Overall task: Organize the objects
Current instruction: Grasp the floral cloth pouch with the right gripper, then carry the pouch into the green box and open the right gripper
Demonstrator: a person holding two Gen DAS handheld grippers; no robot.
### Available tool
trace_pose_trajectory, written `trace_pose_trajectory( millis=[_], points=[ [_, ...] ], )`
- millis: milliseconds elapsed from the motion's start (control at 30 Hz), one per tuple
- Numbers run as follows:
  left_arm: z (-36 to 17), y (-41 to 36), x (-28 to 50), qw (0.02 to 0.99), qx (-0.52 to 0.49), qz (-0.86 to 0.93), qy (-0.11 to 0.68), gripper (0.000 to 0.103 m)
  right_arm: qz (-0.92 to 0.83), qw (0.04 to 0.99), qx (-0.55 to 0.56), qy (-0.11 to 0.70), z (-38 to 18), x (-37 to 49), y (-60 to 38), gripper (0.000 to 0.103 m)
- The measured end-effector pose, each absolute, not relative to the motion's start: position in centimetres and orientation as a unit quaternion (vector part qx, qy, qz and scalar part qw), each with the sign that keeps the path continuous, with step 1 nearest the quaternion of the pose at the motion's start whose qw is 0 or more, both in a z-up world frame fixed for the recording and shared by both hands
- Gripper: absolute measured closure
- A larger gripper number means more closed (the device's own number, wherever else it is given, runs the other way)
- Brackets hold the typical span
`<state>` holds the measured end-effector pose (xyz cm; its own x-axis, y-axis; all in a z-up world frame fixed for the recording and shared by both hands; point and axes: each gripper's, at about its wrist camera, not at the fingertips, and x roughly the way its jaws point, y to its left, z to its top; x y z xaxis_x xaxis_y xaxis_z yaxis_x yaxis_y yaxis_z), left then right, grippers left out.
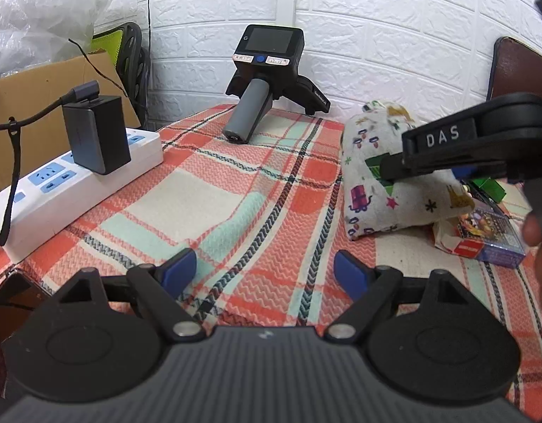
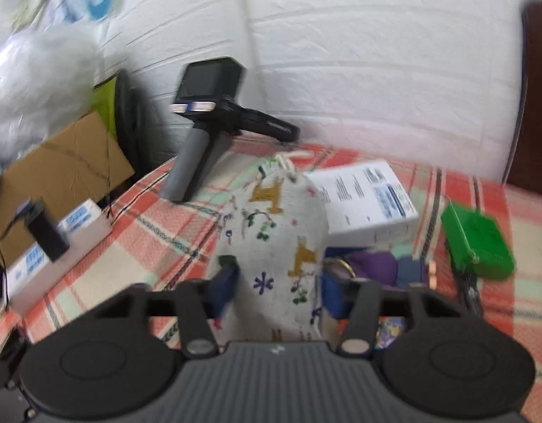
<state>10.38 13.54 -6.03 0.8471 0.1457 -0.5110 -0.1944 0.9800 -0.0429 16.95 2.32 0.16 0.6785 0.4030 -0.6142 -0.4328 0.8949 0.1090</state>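
A white fabric pouch (image 2: 281, 232) printed with small animals and stars lies on the plaid tablecloth (image 1: 207, 194). In the right wrist view it sits between the blue pads of my right gripper (image 2: 278, 290), which press on both its sides. From the left wrist view the pouch (image 1: 373, 183) is at the right, with my right gripper (image 1: 390, 172) reaching into it from the right edge. My left gripper (image 1: 265, 268) hovers open over bare cloth, with nothing between its fingers.
A black handheld device with a grey handle (image 1: 256, 81) stands at the back by the white wall. A power strip (image 1: 70, 190) with a charger (image 1: 94, 137) lies at the left. A white box (image 2: 366, 204), green case (image 2: 478, 243) and colourful card box (image 1: 489, 236) crowd the pouch's right.
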Motion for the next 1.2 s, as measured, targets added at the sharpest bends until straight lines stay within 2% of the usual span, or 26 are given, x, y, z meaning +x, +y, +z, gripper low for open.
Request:
trace_pose_trajectory(
  millis=[33, 133, 367, 600, 633, 733, 833, 900, 967, 1200],
  points=[
    [-6.0, 13.5, 10.4, 0.960, -0.047, 0.088, 0.262, 0.016, 0.235, 0.916, -0.035, 0.322, 0.4, 16.2, 2.5, 0.073],
    [-6.0, 13.6, 10.4, 0.960, -0.047, 0.089, 0.262, 0.016, 0.245, 0.915, -0.024, 0.319, 1.4, 14.6, 1.5, 0.075],
    [-6.0, 13.4, 10.4, 0.960, -0.043, 0.089, 0.263, 0.015, 0.259, 0.900, 0.035, 0.348, 1.9, 9.2, -5.8, 0.075],
    [-6.0, 13.1, 10.5, 0.958, -0.029, 0.089, 0.270, 0.013, 0.220, 0.892, 0.128, 0.375, -0.1, 2.9, -15.3, 0.074],
    [-6.0, 13.1, 10.5, 0.958, -0.027, 0.088, 0.272, 0.012, 0.214, 0.891, 0.142, 0.375, -0.4, 2.1, -16.5, 0.070],
    [-5.9, 12.9, 10.9, 0.955, -0.017, 0.086, 0.282, 0.011, 0.171, 0.903, 0.144, 0.366, -0.6, 0.2, -19.2, 0.047],
    [-5.2, 12.0, 10.8, 0.950, -0.011, 0.083, 0.300, 0.013, 0.141, 0.919, 0.135, 0.342, 0.1, -1.1, -21.0, 0.044],
    [-4.0, 11.1, 9.9, 0.951, -0.047, 0.037, 0.305, 0.014, 0.139, 0.924, 0.135, 0.328, 0.4, -1.9, -21.8, 0.041],
    [-2.7, 8.9, 8.9, 0.951, -0.059, -0.024, 0.303, 0.014, 0.144, 0.929, 0.123, 0.318, 0.5, -2.4, -21.8, 0.025],
    [-1.6, 0.8, 7.5, 0.910, -0.025, -0.238, 0.340, 0.011, 0.201, 0.934, -0.004, 0.294, 0.1, -3.8, -17.9, 0.017]
  ],
)
